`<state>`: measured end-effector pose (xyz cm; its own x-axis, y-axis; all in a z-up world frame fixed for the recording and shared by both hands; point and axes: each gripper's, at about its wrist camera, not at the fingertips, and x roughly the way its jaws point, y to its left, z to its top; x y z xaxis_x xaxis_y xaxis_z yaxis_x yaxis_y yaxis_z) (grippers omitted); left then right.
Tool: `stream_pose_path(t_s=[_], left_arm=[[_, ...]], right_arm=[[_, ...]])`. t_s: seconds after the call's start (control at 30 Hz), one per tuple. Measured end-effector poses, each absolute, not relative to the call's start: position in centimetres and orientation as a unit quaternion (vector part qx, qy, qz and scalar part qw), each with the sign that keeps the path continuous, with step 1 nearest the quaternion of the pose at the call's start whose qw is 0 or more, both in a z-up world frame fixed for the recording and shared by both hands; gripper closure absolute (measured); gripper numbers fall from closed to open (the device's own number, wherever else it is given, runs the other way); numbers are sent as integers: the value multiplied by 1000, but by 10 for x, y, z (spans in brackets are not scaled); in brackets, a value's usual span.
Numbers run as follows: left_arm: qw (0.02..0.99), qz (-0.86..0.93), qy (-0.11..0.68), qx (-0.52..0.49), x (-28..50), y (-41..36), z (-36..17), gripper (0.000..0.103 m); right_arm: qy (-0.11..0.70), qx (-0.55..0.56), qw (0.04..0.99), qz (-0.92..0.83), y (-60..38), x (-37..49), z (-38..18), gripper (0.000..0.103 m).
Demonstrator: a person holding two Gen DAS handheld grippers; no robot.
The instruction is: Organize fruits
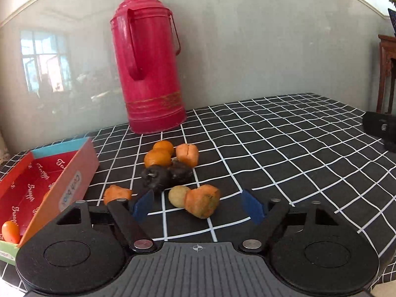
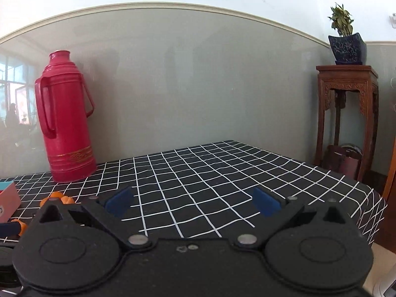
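Across the checked tablecloth: red thermos upper centre, open red box lower left holding one orange fruit, loose fruit pile centre, left gripper and right gripper both spread wide, empty.

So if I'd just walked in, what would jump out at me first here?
Probably the tall pink thermos standing at the back of the black checked tablecloth, against the grey wall. Next, the little heap of orange and dark fruits in front of it, just beyond the open left claw. To their left lies a red box with one small orange fruit inside.
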<state>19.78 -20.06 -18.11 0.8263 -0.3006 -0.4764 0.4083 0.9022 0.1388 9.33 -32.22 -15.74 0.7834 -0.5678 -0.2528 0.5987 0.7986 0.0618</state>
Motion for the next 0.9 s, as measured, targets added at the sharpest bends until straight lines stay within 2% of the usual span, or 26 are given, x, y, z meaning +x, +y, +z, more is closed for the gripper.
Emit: stream_pose_path(t_s=[0.07,0.3,0.33,0.37,0.43,0.47,0.63,0.9], left_arm=[[945,-185,241,117,205,-205,-184,37],[942,-181,262,107,217,-214,-192,40],[940,-183,267,108,217,-216,-194,44],[938,-185,273,108,216,-217,-195,55],[935,-189,279,109,215,-220,-197,67],[935,-190,278,111,213,-222,-198,70],[935,-192,277,108,212,-223,-199,76],[936,-182,280,114,220,-228,-198,75]], right_arm=[[112,74,942,-308,-324,91,-158,6],[110,75,944,-301,-325,88,-157,6],[110,74,944,-302,-326,87,-157,6],[110,73,944,-303,-327,86,-157,6],[109,75,943,-305,-328,85,-156,6],[109,77,943,-305,-329,85,-156,6],[110,87,942,-304,-329,85,-156,6],[114,82,945,-297,-325,87,-158,6]])
